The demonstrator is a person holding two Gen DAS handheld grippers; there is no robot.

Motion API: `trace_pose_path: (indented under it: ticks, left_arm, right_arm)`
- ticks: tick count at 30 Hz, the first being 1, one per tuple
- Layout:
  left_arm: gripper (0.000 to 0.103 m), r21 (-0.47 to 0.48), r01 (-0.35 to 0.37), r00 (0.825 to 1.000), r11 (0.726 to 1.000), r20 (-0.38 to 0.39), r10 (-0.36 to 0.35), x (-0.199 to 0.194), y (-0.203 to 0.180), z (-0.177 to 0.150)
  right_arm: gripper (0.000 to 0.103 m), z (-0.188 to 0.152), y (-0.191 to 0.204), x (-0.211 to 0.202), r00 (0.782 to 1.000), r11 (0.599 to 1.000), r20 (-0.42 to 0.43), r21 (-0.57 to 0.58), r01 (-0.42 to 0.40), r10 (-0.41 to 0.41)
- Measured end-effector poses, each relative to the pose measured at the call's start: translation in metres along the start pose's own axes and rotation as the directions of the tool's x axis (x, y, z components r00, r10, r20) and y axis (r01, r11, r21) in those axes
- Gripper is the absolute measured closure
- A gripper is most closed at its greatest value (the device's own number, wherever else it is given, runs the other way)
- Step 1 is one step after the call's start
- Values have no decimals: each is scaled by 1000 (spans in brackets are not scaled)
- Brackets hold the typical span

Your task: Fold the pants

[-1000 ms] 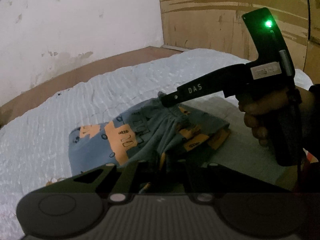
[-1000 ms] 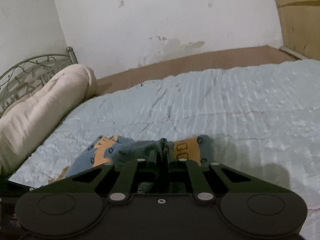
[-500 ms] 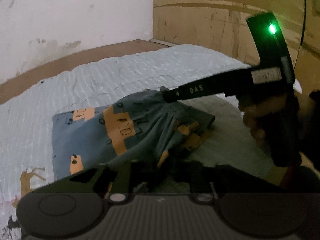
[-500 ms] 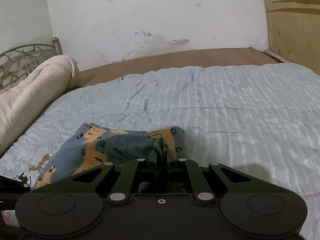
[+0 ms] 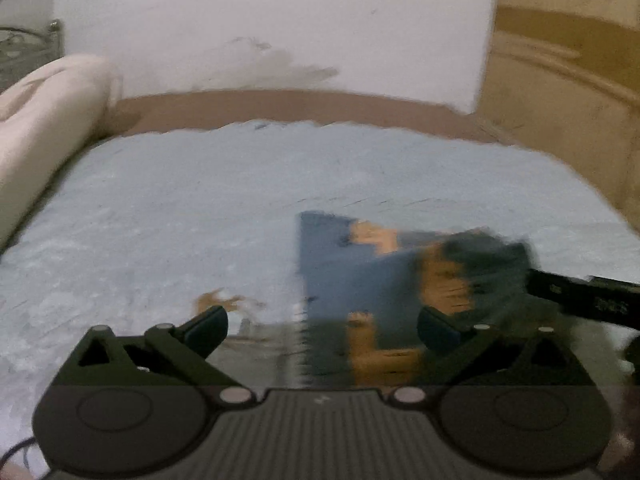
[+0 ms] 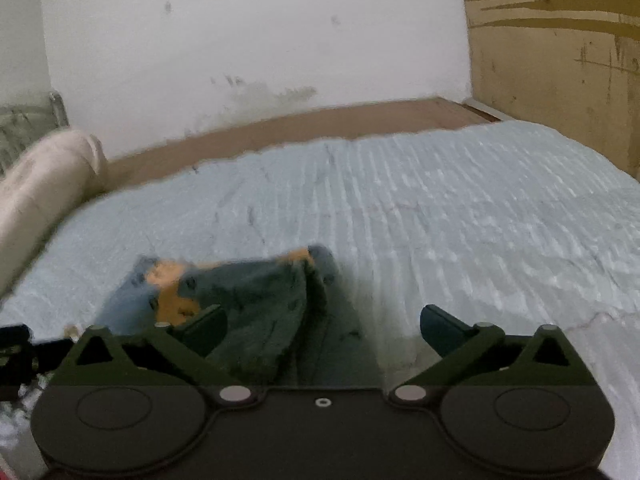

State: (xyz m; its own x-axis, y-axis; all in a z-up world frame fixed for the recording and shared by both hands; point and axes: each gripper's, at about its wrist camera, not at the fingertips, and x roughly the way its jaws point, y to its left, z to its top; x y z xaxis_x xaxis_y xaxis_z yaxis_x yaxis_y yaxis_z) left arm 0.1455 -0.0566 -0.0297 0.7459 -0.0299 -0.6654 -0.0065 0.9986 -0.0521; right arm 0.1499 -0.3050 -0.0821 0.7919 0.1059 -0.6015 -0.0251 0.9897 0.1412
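Note:
The blue pants with orange patches point(image 5: 360, 280) lie folded in a small heap on the light blue bedspread point(image 5: 200, 208). In the right wrist view the pants point(image 6: 248, 296) sit just ahead of the left finger. My left gripper point(image 5: 323, 326) is open and empty, just in front of the pants. My right gripper point(image 6: 323, 330) is open and empty, with the pants' waist end below its fingers. The right gripper's body point(image 5: 584, 296) shows at the right edge of the left wrist view. The left gripper's tip point(image 6: 16, 344) shows at the left edge of the right wrist view.
A cream rolled pillow point(image 5: 44, 120) lies at the bed's left end, against a metal headboard point(image 6: 24, 128). A white wall point(image 6: 240, 40) runs behind the bed and a wooden panel point(image 6: 560, 40) stands at the right. A brown bed edge point(image 5: 280, 108) runs along the wall.
Both grippers have opened and let go of the pants, which now rest on the bed. Both have pulled back, and the left view has swung to the left; both views are motion-blurred.

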Motion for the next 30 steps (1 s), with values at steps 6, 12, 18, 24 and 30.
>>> trace_pose_path:
  ticks: [6,12,18,24,30]
  left_arm:
    - [1,44,-46,995,998,-87,50,13,6,-17]
    - [1,55,-4,996,998,-93,9,7,16,-32]
    - [0,40,4,999,999,-35,-3,-1,17,-10]
    - [0,55,3,1000,998,-14,-2,36,2,31]
    - [0,106,-46,996,993,-67,54,86,-7,40]
  right_arm:
    - [1,-16,12,2,987,988,-57,-53,147,-150]
    - [1,-33,3,-5,984,983,-52,-79,168,-173]
    - [1,-29,3,-21,993,992,41,-69,110,-107]
    - [1,5,17,14,998,985,66,-170,5,6]
    - [1,22,17,61,998,967,11,-248,60,-59]
